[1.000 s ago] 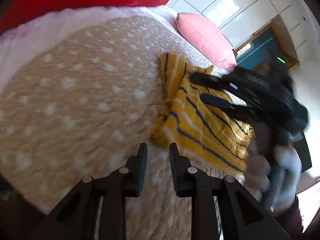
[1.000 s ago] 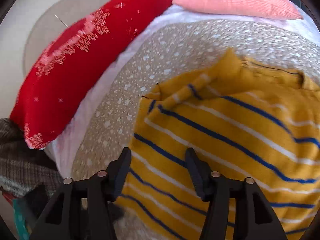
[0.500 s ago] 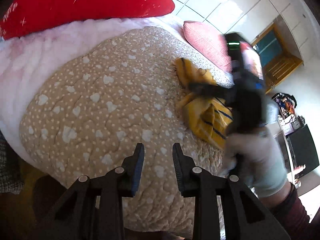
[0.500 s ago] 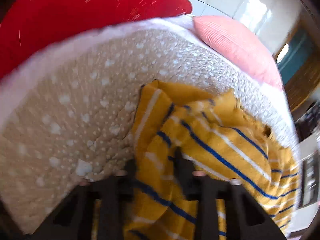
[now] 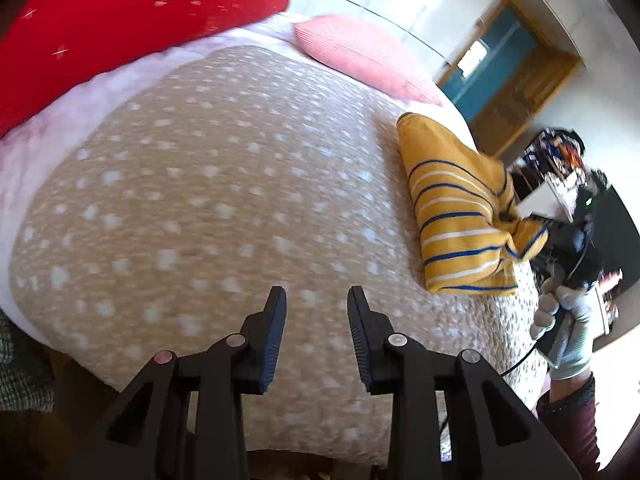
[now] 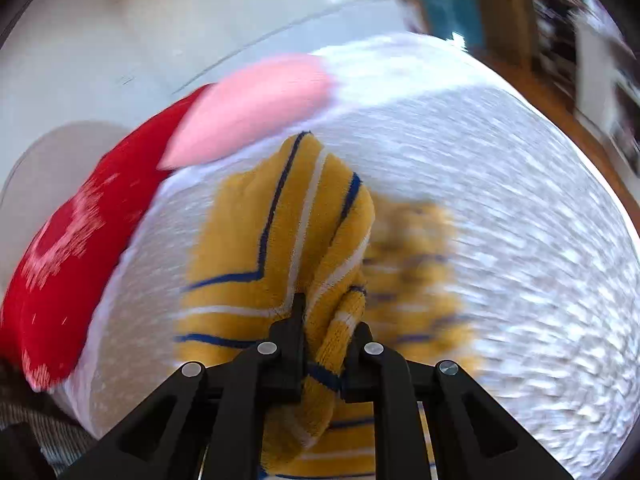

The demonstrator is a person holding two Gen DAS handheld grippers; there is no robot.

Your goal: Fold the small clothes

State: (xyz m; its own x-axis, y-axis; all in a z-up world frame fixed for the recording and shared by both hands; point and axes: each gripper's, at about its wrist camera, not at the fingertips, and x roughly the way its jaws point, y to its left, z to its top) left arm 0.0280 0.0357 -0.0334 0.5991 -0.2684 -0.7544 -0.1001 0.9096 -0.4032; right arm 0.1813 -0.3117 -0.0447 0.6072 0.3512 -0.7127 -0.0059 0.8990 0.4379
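A small yellow sweater with blue and white stripes [image 5: 456, 216] lies bunched at the right side of the beige spotted bedspread [image 5: 224, 184]. My right gripper [image 6: 326, 316] is shut on a fold of the sweater [image 6: 280, 240] and holds it up off the bed; in the left wrist view that gripper [image 5: 560, 236] is at the sweater's right edge, held by a gloved hand. My left gripper [image 5: 316, 304] is open and empty, above the near edge of the bedspread, well left of the sweater.
A red pillow [image 5: 120, 20] and a pink pillow [image 5: 360, 56] lie at the head of the bed. A doorway [image 5: 504, 76] and cluttered shelves [image 5: 560, 152] are at the far right. The bed's edge is just below my left gripper.
My right gripper closed on the sweater and dragged it to the right side of the bed, lifting part of it. My left gripper drew back and opened a little wider.
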